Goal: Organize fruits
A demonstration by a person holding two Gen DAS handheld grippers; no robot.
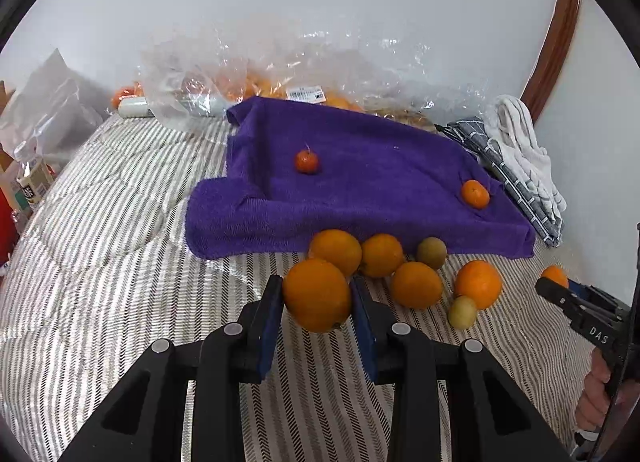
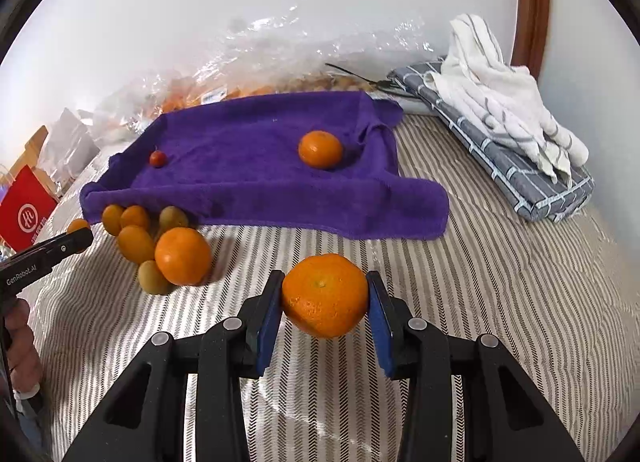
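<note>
My left gripper (image 1: 317, 294) is shut on a smooth orange (image 1: 317, 296), held just in front of a cluster of oranges (image 1: 416, 284) and small green fruits (image 1: 462, 312) on the striped bedding. My right gripper (image 2: 325, 296) is shut on a mandarin (image 2: 325, 296) above the bedding. A purple towel (image 1: 360, 186) lies beyond, with a small red fruit (image 1: 307, 161) and a mandarin (image 1: 475, 194) on it. In the right wrist view the same towel (image 2: 260, 178) carries the mandarin (image 2: 320, 149) and the red fruit (image 2: 157, 158); the fruit cluster (image 2: 182, 256) sits at its left corner.
A clear plastic bag of oranges (image 1: 280, 82) lies behind the towel against the wall. Folded grey and white cloths (image 2: 512, 130) rest at the right. A red bag (image 2: 26, 214) and a bottle (image 1: 30, 182) stand at the left edge of the bed.
</note>
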